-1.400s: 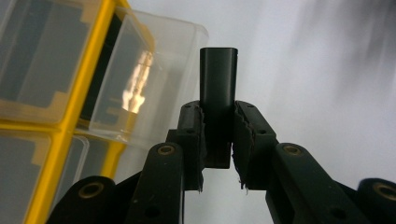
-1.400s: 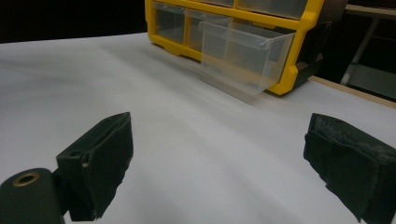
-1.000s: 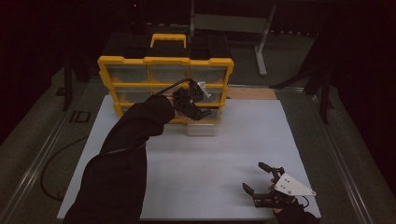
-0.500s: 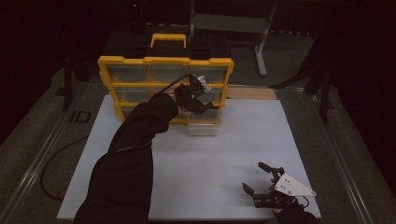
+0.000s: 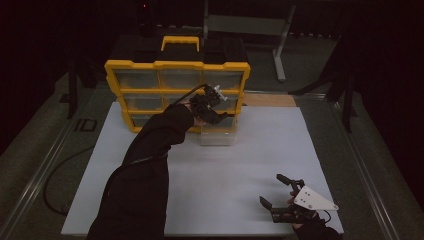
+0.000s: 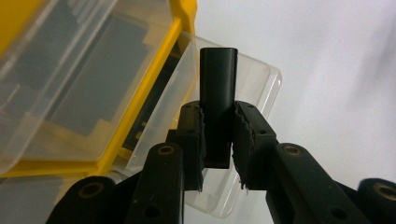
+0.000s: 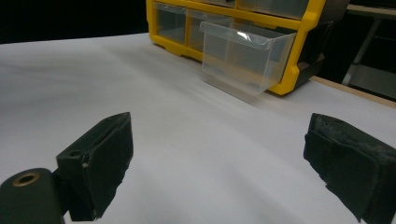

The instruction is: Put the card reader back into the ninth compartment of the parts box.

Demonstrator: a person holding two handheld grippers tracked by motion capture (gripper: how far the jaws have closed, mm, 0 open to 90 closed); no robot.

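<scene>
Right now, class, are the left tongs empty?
No: in the left gripper view the left tongs are clamped on a black rounded-edge plastic piece above the pulled-out clear plastic drawer.

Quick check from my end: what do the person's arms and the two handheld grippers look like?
The left arm wears a black long sleeve. The left gripper is black, with a dark cable looping from it. The right gripper is black with a grey three-cornered plate on top. Both have black jaws with rough, worn pads and brass-coloured pivot rivets.
</scene>
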